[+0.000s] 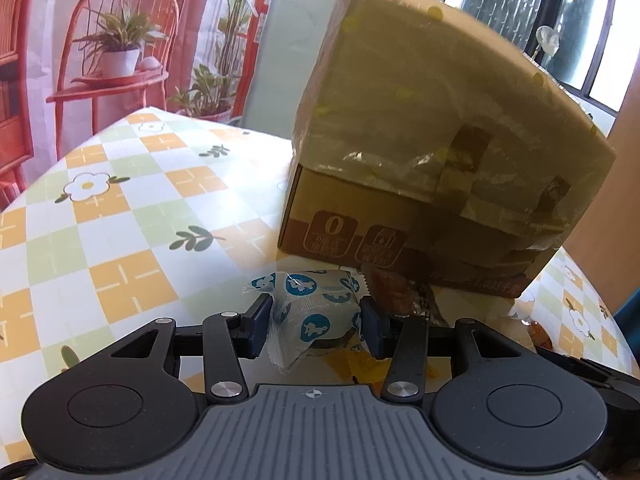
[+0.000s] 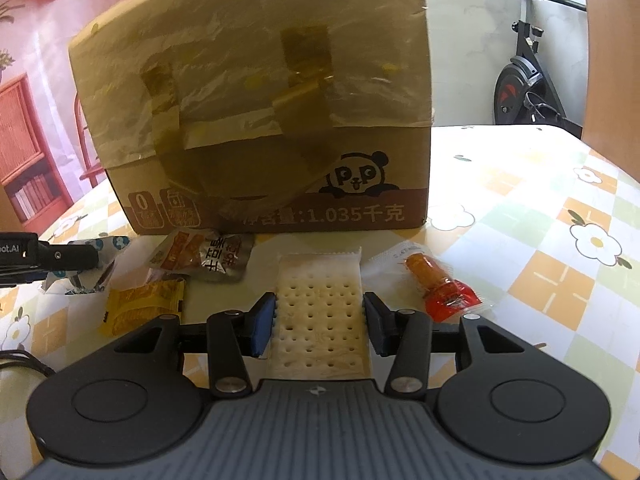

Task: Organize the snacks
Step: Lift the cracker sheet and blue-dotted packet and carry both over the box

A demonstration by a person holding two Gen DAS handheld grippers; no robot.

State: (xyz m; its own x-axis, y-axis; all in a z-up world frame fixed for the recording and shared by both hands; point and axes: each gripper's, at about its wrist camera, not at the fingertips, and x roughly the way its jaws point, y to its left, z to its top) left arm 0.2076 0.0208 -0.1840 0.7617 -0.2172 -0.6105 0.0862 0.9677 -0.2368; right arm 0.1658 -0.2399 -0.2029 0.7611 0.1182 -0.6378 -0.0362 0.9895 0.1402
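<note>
On the bench (image 2: pixel 540 240), before the taped carton (image 2: pixel 256 120), the left tool (image 1: pixel 316 320) is clamped on a blue-and-white wrapped snack (image 1: pixel 316 308), and the right tool (image 2: pixel 319 320) grips a clear-wrapped cracker pack (image 2: pixel 320 304). The slick, crinkly wrappers could slide from the pads, and the cracker might crack if squeezed harder. Only the right wrist view shows the yellow packet (image 2: pixel 140 304), silver pouch (image 2: pixel 204 258) and red-wrapped sausage (image 2: pixel 440 284) waiting.

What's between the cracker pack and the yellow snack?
Nothing but bare tablecloth, seen in the right wrist view. The cracker pack sits between the right gripper fingers, and the yellow snack lies to its left.
</note>
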